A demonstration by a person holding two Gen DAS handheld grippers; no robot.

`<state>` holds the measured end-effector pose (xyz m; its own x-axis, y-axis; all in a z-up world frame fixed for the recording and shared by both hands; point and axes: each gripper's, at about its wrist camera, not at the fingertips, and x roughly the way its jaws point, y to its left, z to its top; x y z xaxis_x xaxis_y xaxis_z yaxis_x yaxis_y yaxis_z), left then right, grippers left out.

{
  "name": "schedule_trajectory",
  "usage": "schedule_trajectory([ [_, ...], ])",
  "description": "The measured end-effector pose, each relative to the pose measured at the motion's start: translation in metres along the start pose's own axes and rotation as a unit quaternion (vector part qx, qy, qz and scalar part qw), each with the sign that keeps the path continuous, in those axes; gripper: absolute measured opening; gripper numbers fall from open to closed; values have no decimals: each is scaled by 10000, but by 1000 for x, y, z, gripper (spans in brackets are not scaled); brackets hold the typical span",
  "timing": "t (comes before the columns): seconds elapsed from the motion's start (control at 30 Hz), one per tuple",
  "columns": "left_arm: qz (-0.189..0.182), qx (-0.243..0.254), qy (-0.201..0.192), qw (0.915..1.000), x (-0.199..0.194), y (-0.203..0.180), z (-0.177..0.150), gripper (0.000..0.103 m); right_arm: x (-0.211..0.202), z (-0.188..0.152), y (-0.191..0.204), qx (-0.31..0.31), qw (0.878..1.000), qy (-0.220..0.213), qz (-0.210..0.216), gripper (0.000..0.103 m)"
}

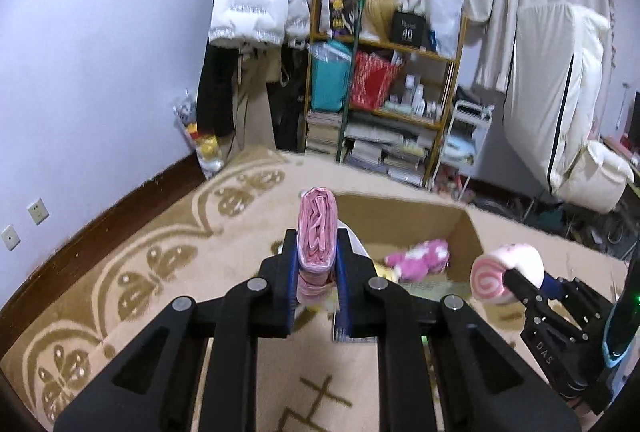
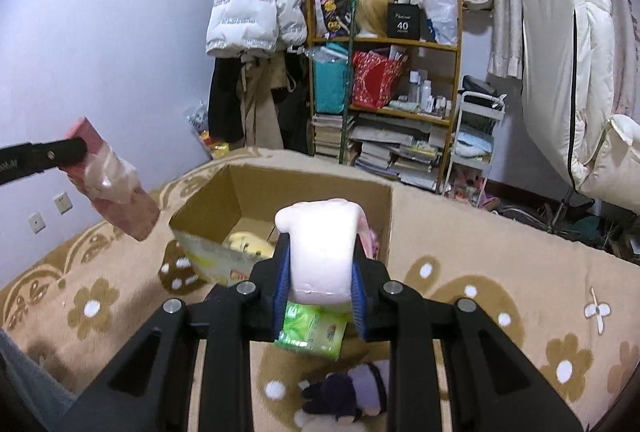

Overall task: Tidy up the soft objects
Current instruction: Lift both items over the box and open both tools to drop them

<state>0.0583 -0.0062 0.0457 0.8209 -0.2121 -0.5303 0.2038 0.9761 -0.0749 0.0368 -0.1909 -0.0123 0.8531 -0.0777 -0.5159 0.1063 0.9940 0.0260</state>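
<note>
My left gripper [image 1: 316,252] is shut on a pink tissue pack [image 1: 317,232] wrapped in clear plastic, held in the air before an open cardboard box [image 1: 472,228]. The pack also shows in the right wrist view [image 2: 112,180]. My right gripper [image 2: 320,260] is shut on a white roll-shaped plush [image 2: 322,252] with a pink swirl end [image 1: 488,280], held over the box's near edge [image 2: 188,216]. Inside the box lie a pink plush [image 1: 420,256] and a yellow plush [image 2: 246,242].
On the beige patterned carpet [image 2: 480,272] below my right gripper lie a green tissue pack [image 2: 314,332] and a purple doll [image 2: 352,392]. A cluttered shelf [image 2: 384,80], hanging coats [image 2: 256,4] and a white cart [image 2: 476,136] stand at the back wall.
</note>
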Motion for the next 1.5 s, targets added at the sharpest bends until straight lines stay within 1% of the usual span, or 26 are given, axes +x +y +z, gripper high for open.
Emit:
schedule_trajectory([
  [0.13, -20, 9, -298, 9996, -2, 0, 15, 16, 4, 11, -6, 91, 9999, -123, 30, 28],
  [0.27, -187, 7, -574, 9982, 3, -2, 28, 16, 9, 18, -9, 84, 9997, -208, 32, 28],
  [0.33, -259, -14, -652, 9975, 6, -3, 32, 16, 13, 22, -10, 49, 9997, -239, 33, 28],
  [0.53, -467, -13, -704, 9964, 19, -8, 29, 16, 26, 24, -13, 70, 9990, -424, 124, 28],
  [0.63, -530, 22, -666, 9964, 30, -12, 26, 16, 35, 20, -13, 53, 9990, -417, 173, 28],
  [0.73, -611, -50, -574, 9965, 41, -13, 22, 16, 48, 18, -14, 15, 9993, -304, 216, 28],
  [0.8, -667, -94, -410, 9969, 54, -15, 17, 16, 55, 17, -16, 31, 9994, -255, 237, 28],
  [0.87, -706, -29, -214, 9973, 66, -20, 10, 16, 63, 15, -19, 129, 9994, -154, 284, 28],
  [0.93, -692, 88, -49, 9976, 78, -26, 2, 16, 72, 12, -23, 242, 9990, -21, 366, 28],
  [1.0, -691, 176, 101, 9974, 88, -32, -5, 16, 79, 7, -24, 248, 9991, 49, 354, 28],
  [1.2, -586, 239, 493, 9968, 115, -37, -20, 17, 93, 1, -28, 280, 9987, 117, 420, 29],
  [1.3, -506, 234, 570, 9968, 123, -35, -23, 18, 99, -2, -32, 323, 9983, 148, 459, 31],
  [1.37, -504, 335, 625, 9962, 126, -35, -22, 18, 104, -5, -35, 362, 9979, 213, 485, 32],
  [1.5, -332, 440, 640, 9964, 129, -37, -21, 21, 111, -12, -37, 424, 9971, 340, 540, 33],
])
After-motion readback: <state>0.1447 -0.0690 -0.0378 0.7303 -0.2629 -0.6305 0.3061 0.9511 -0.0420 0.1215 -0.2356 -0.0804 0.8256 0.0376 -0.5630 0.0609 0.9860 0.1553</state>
